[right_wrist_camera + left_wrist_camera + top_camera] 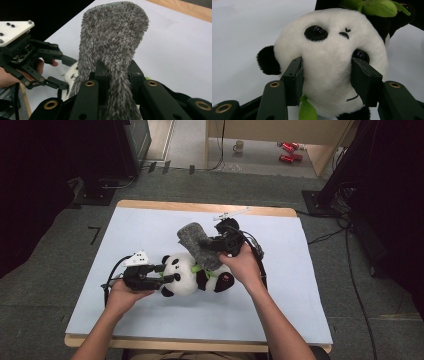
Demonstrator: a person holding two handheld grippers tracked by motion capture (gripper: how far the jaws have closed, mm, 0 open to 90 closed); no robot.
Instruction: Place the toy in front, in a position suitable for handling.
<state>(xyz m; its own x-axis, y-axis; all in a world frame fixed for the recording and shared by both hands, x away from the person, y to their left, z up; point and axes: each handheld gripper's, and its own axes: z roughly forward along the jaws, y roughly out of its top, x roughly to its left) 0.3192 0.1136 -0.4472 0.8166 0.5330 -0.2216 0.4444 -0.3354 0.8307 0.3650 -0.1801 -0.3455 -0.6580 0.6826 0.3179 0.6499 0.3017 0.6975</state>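
Note:
A plush panda (187,270) (332,57) lies on its back mid-table, with a green leaf at its neck. My left gripper (167,272) (327,75) is shut on its white head, a pad pressed into each cheek. Over the panda's body hangs a grey fuzzy cloth piece (197,242) (112,37), tilted up and away. My right gripper (207,245) (116,72) is shut on the lower end of that piece. The right gripper view also takes in the left gripper (67,72) and a bit of white plush (72,73) behind the cloth.
A pale sheet (300,285) covers the wooden table (200,207). Cables trail from both grippers across the sheet. On the floor beyond stand a mug (239,146), red cans (289,151) and black stands at both sides.

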